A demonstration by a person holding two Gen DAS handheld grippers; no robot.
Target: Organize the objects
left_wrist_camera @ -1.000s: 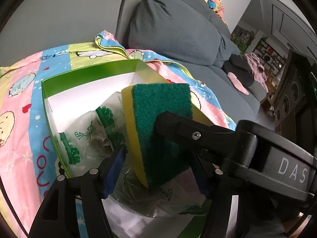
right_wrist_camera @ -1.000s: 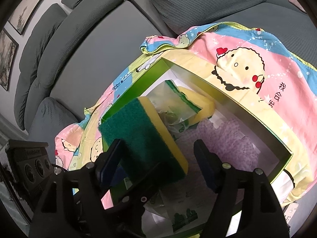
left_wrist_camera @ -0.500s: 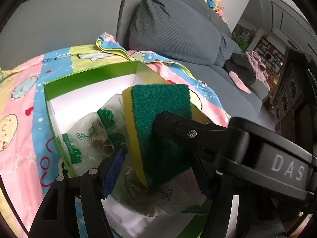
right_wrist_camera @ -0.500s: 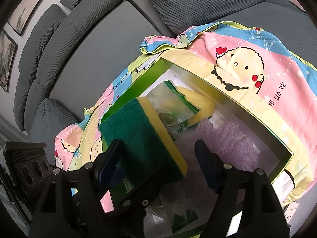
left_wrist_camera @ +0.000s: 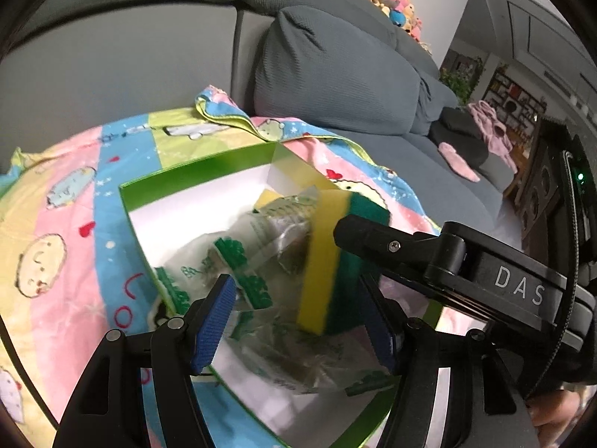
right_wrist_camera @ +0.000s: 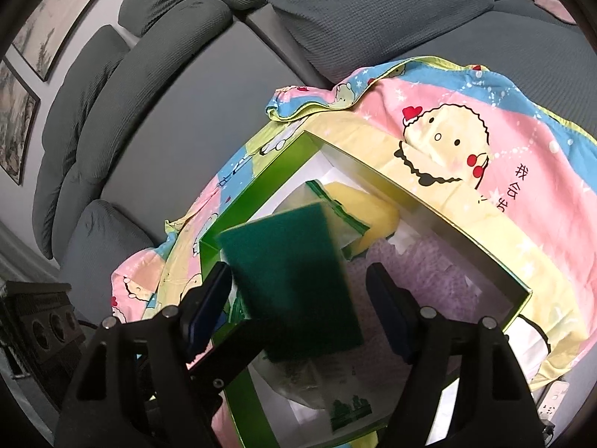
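Across the upper frame of both views we see a grey sofa (right_wrist_camera: 179, 119), and on it a pastel cartoon blanket (right_wrist_camera: 522, 156). At centre on the blanket sits an open green box (right_wrist_camera: 257, 194). It already holds printed plastic bags (left_wrist_camera: 238, 261), a purple cloth (right_wrist_camera: 440, 272) and a yellow sponge (right_wrist_camera: 369, 205), so sorting looks well under way. A green-and-yellow sponge (right_wrist_camera: 291, 283) stands blurred above the box at lower centre, not yet laid down. The left gripper (left_wrist_camera: 296, 291) is released, one pad clear of it. We cannot tell whether the right gripper (right_wrist_camera: 298, 274) grasps it.
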